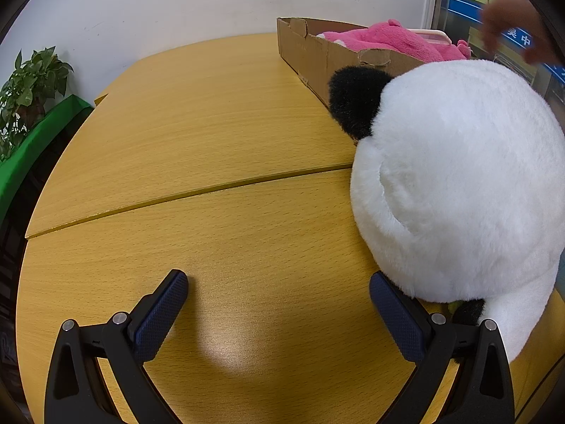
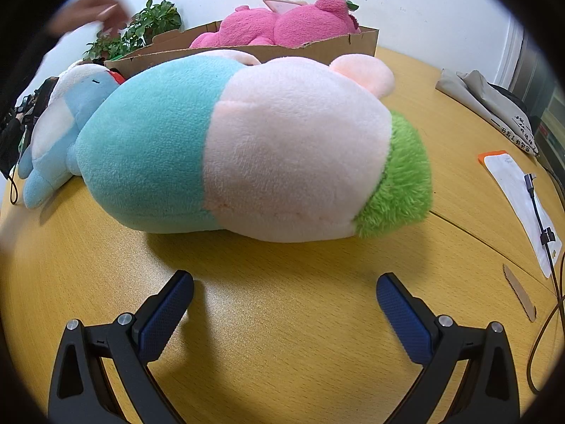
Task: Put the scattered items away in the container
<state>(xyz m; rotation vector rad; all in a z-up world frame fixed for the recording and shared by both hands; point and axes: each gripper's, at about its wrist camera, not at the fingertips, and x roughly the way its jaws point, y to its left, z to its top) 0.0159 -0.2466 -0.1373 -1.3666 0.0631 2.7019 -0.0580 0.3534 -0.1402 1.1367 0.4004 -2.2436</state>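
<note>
Wood-grain tabletop (image 1: 219,134) fills both of my views, a seam curving across it and a white wall behind. Largest before me is the teal, pink and green plush (image 2: 254,148), lying on its side directly ahead of my right gripper (image 2: 284,304), whose jaws stand wide apart and empty, squared up to it, I judge, for a grab across its body. Next in size, the panda plush (image 1: 455,183) sits by my left gripper (image 1: 279,300), also spread open with nothing between its pads; the right pad is just beside the panda's white fur, possibly touching. Behind both toys stands the cardboard box (image 2: 317,44), the container, already holding a pink plush (image 2: 282,23) with what looks like a phone (image 2: 282,1) on top. A smaller blue plush (image 2: 60,123) lies left of the big one, outside the box. Someone's blurred hand (image 2: 91,12) hovers near the box. Writing on the folded grey cloth (image 2: 487,102) and blue signage (image 1: 519,37) is too distorted for me to read.
</note>
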